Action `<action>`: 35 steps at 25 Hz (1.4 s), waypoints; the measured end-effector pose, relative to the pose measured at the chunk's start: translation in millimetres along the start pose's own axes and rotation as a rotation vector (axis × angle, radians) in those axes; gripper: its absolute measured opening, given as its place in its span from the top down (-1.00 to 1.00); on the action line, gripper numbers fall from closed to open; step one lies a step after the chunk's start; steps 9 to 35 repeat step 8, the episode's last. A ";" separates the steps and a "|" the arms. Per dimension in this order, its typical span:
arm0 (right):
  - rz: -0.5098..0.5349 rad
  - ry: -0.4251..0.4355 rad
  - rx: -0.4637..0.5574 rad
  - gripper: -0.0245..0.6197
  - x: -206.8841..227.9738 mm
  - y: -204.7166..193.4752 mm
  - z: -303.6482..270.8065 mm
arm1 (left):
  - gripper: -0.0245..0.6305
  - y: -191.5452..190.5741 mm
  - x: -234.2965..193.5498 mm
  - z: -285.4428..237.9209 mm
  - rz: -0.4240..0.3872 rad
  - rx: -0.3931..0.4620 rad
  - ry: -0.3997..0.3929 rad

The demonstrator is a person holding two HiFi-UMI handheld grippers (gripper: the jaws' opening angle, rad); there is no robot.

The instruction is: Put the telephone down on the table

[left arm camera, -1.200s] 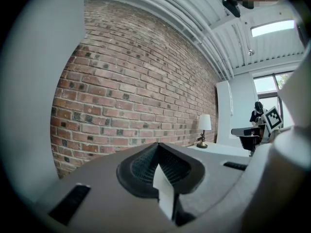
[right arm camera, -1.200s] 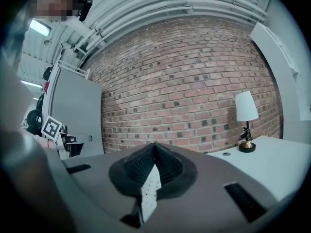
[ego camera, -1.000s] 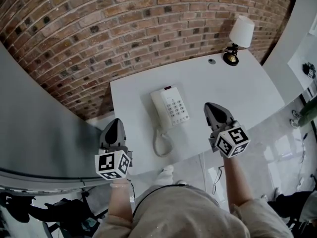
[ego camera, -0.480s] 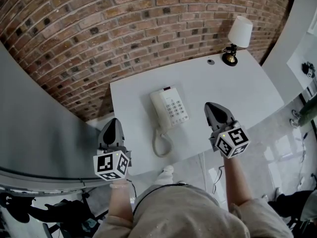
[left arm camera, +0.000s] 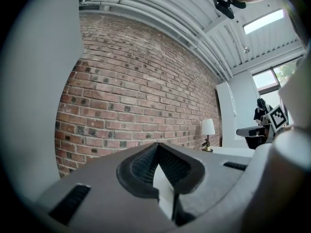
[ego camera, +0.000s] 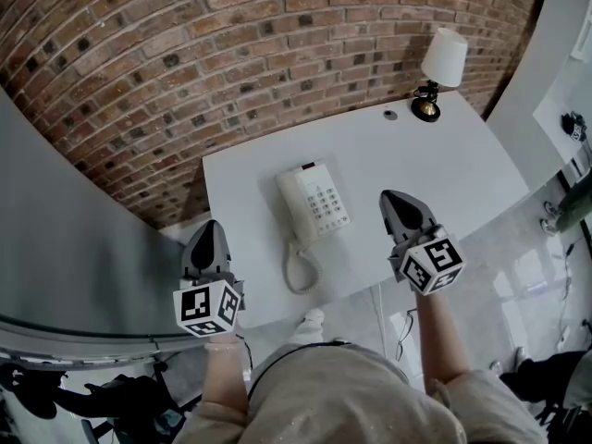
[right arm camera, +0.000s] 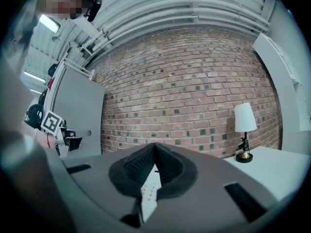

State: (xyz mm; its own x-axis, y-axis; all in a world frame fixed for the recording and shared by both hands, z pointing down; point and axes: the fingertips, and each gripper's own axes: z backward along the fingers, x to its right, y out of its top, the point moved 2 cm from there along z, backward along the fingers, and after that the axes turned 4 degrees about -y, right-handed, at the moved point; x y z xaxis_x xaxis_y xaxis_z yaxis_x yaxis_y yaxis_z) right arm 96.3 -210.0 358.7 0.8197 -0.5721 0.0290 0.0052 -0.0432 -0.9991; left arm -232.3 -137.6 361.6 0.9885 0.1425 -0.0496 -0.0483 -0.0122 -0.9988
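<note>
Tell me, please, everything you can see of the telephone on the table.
The telephone is a white, plastic-looking desk set lying flat near the middle of the white table. Its handset rests in the cradle along the left side, beside a keypad of small buttons. A coiled white cord loops from it across the tabletop towards the person. Only the table touches it; the left gripper and right gripper are clear of it.
</note>
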 end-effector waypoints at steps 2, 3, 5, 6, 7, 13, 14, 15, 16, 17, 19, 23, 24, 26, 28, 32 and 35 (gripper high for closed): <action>-0.002 -0.003 0.001 0.91 1.7 -0.5 0.4 | 0.91 -0.6 0.9 -1.3 0.001 -0.001 0.000; -0.002 -0.005 0.001 0.91 2.6 -0.3 0.6 | 0.91 -0.7 1.5 -2.0 0.001 -0.002 0.000; -0.004 -0.008 0.002 0.91 4.4 -0.2 0.8 | 0.91 -0.6 2.3 -3.4 0.001 -0.002 0.001; -0.006 -0.010 0.002 0.91 5.2 -0.2 0.9 | 0.91 -0.6 2.6 -4.0 0.001 -0.001 0.002; -0.007 -0.011 0.002 0.91 5.9 -0.3 1.0 | 0.91 -0.5 2.7 -4.5 0.002 -0.001 0.003; -0.009 -0.013 0.002 0.91 6.6 -0.5 1.2 | 0.91 -0.5 2.8 -4.9 0.003 -0.001 0.004; -0.009 -0.013 0.002 0.91 6.6 -0.5 1.2 | 0.91 -0.5 2.8 -4.9 0.003 -0.001 0.004; -0.009 -0.013 0.002 0.91 6.6 -0.5 1.2 | 0.91 -0.5 2.8 -4.9 0.003 -0.001 0.004; -0.009 -0.013 0.002 0.91 6.6 -0.5 1.2 | 0.91 -0.5 2.8 -4.9 0.003 -0.001 0.004; -0.009 -0.013 0.002 0.91 6.6 -0.5 1.2 | 0.91 -0.5 2.8 -4.9 0.003 -0.001 0.004; -0.009 -0.013 0.002 0.91 6.6 -0.5 1.2 | 0.91 -0.5 2.8 -4.9 0.003 -0.001 0.004; -0.009 -0.013 0.002 0.91 6.6 -0.5 1.2 | 0.91 -0.5 2.8 -4.9 0.003 -0.001 0.004; -0.009 -0.013 0.002 0.91 6.6 -0.5 1.2 | 0.91 -0.5 2.8 -4.9 0.003 -0.001 0.004; -0.009 -0.013 0.002 0.91 6.6 -0.5 1.2 | 0.91 -0.5 2.8 -4.9 0.003 -0.001 0.004; -0.009 -0.013 0.002 0.91 6.6 -0.5 1.2 | 0.91 -0.5 2.8 -4.9 0.003 -0.001 0.004; -0.009 -0.013 0.002 0.91 6.6 -0.5 1.2 | 0.91 -0.5 2.8 -4.9 0.003 -0.001 0.004; -0.009 -0.013 0.002 0.91 6.6 -0.5 1.2 | 0.91 -0.5 2.8 -4.9 0.003 -0.001 0.004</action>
